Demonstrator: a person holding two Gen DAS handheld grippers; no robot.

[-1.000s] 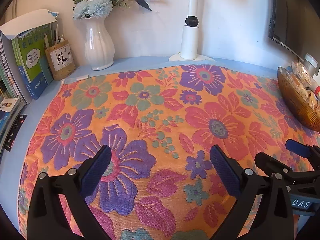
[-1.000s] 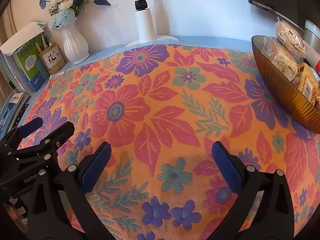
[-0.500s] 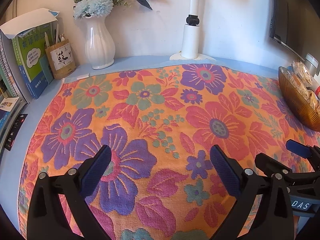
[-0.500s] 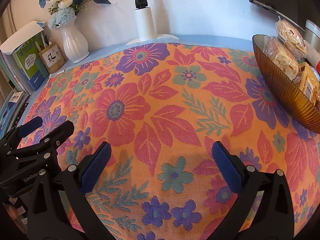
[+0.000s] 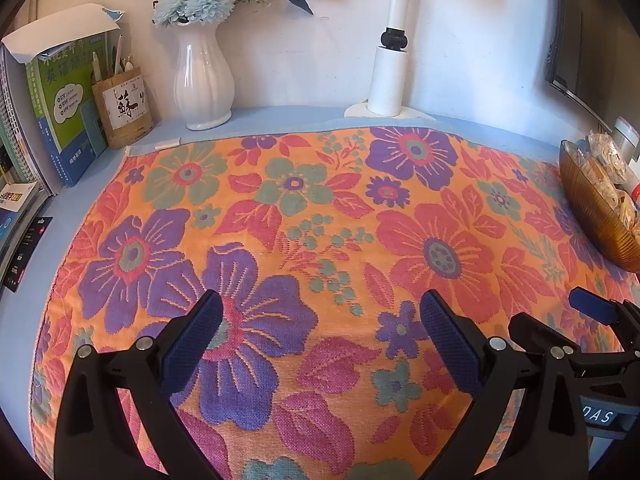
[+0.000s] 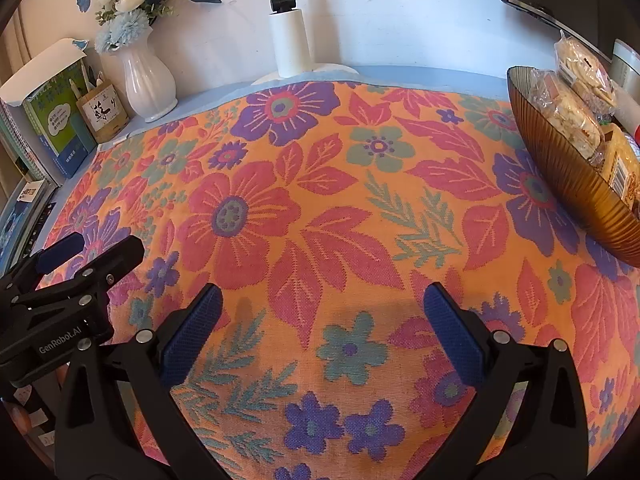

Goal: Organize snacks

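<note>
Snacks (image 6: 576, 120): wrapped packets are all sitting in the amber bowl (image 6: 560, 176) at the cloth's far right edge.
Floral cloth (image 6: 320, 200): no loose packet is showing on it in either view.
Left gripper (image 5: 320, 332): jaws are standing wide apart, holding nothing, hovering over the cloth.
Right gripper (image 6: 322, 320): likewise spread and empty, hanging just beside the left one.
Progress: gathering is looking finished, judging by the bare cloth; anything beyond the frame edges is staying unseen.

Bare cloth (image 6: 320, 208); bowl (image 6: 568, 184) far right

A home desk: flowered cloth (image 5: 320, 240), vase (image 5: 203, 80), books (image 5: 60, 112) and snack bowl (image 6: 568, 184).
</note>
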